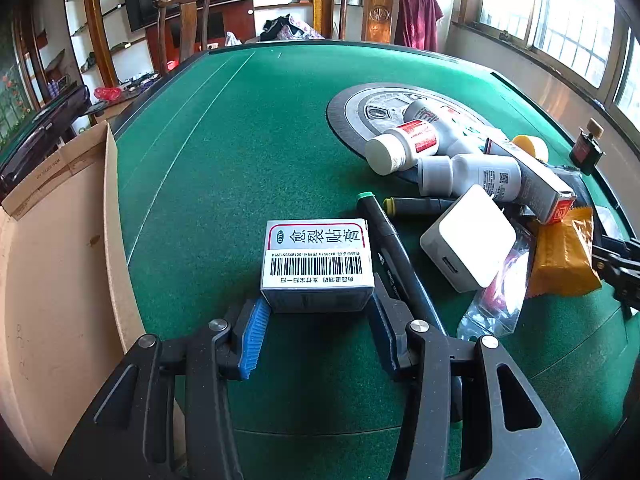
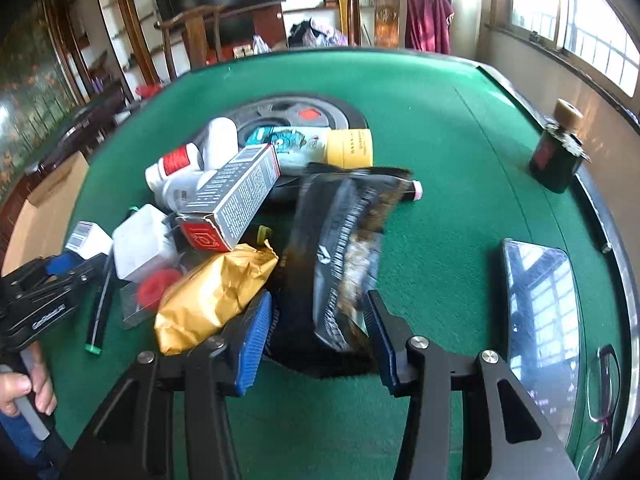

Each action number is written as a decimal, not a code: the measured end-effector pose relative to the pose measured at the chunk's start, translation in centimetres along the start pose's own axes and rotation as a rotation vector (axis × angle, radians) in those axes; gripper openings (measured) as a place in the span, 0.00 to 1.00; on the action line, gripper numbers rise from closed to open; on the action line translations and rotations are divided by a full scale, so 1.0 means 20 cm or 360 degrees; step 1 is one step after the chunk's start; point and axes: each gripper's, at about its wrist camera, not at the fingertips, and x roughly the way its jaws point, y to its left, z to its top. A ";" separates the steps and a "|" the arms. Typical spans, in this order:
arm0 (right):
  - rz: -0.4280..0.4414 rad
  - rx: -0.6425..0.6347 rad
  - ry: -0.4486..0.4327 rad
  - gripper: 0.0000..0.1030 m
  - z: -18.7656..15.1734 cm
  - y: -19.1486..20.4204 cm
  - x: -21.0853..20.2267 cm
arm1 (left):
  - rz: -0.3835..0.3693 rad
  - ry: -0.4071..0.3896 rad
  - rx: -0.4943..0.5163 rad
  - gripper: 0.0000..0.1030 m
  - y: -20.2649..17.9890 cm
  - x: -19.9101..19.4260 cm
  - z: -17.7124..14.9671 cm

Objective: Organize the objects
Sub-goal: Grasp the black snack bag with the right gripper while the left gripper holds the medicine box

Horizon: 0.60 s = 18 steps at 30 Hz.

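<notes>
The green worktop (image 1: 248,128) carries a heap of clutter on its right side, and an open cardboard box (image 1: 60,240) stands at its left edge, probably the place things are meant to go. In the heap lie white bottles (image 1: 404,144), a long grey carton (image 2: 236,196), a white charger (image 1: 468,236), a gold packet (image 2: 208,292) and a black snack bag (image 2: 344,248). A small medicine box (image 1: 318,264) sits apart, nearer the cardboard box.

The left tongs (image 1: 316,332) are closed on the medicine box, pads against its two sides. The right tongs (image 2: 320,336) have narrowed around the black snack bag, which sits between the pads; the frame is blurred, so whether they truly pinch it I cannot tell.

The step in hand looks like picking up. Next, the medicine box needs lifting clear and carrying left over the cardboard wall.
</notes>
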 end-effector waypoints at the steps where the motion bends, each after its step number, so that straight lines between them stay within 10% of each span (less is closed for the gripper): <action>1: -0.0027 0.0005 -0.0006 0.47 0.01 0.00 0.00 | 0.0000 0.0000 0.0000 0.45 0.00 0.00 0.00; 4: -0.0188 0.0029 0.0023 0.50 0.05 0.02 0.04 | 0.0002 0.0000 0.0001 0.45 0.00 0.00 0.00; 18: -0.0104 0.0198 -0.0121 0.42 0.05 -0.10 0.07 | -0.0020 -0.0005 -0.0006 0.44 0.00 -0.01 0.00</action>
